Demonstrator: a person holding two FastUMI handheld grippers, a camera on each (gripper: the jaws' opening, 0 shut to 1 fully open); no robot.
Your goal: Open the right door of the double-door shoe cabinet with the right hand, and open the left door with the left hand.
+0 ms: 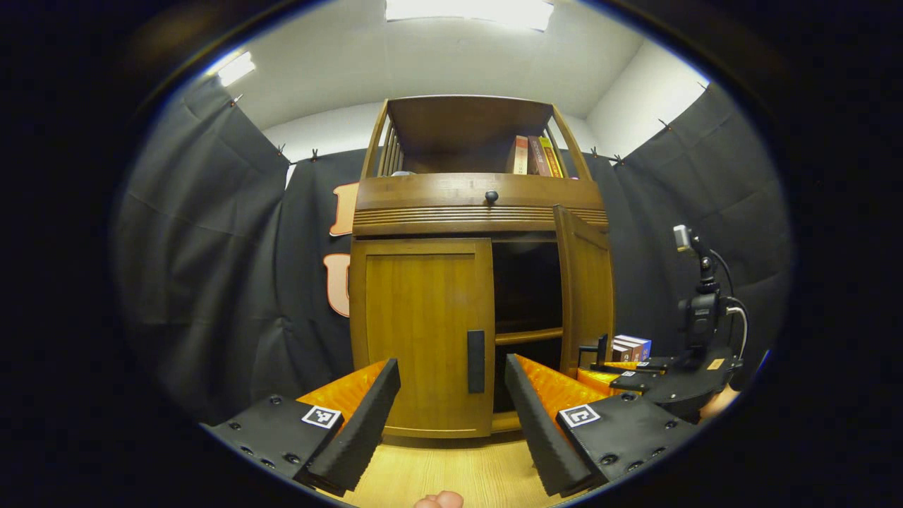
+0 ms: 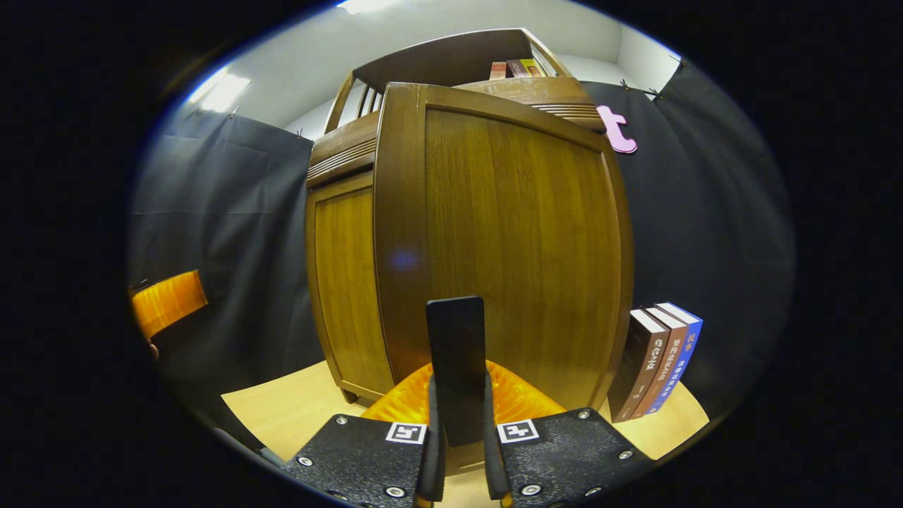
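Note:
The wooden shoe cabinet point(image 1: 480, 204) stands straight ahead in the left gripper view. Its left door point(image 1: 421, 331) is closed, with a black handle point(image 1: 476, 360) at its inner edge. My left gripper point(image 1: 451, 406) is open just in front of that handle, one finger on each side, not touching. The right door point(image 1: 584, 289) is swung outward, showing the dark inside and a shelf point(image 1: 529, 335). In the right gripper view the right door point(image 2: 508, 240) is close up, and my right gripper point(image 2: 457, 423) is shut on its black handle point(image 2: 456, 360). The right gripper point(image 1: 656, 377) also appears at the right of the left gripper view.
Three books point(image 2: 659, 360) stand on the wooden tabletop point(image 2: 296, 409) right of the cabinet. More books point(image 1: 534, 155) sit on the cabinet's top shelf, above a drawer with a black knob point(image 1: 491, 196). Black cloth walls surround the cabinet. A fingertip point(image 1: 439, 499) shows at the bottom edge.

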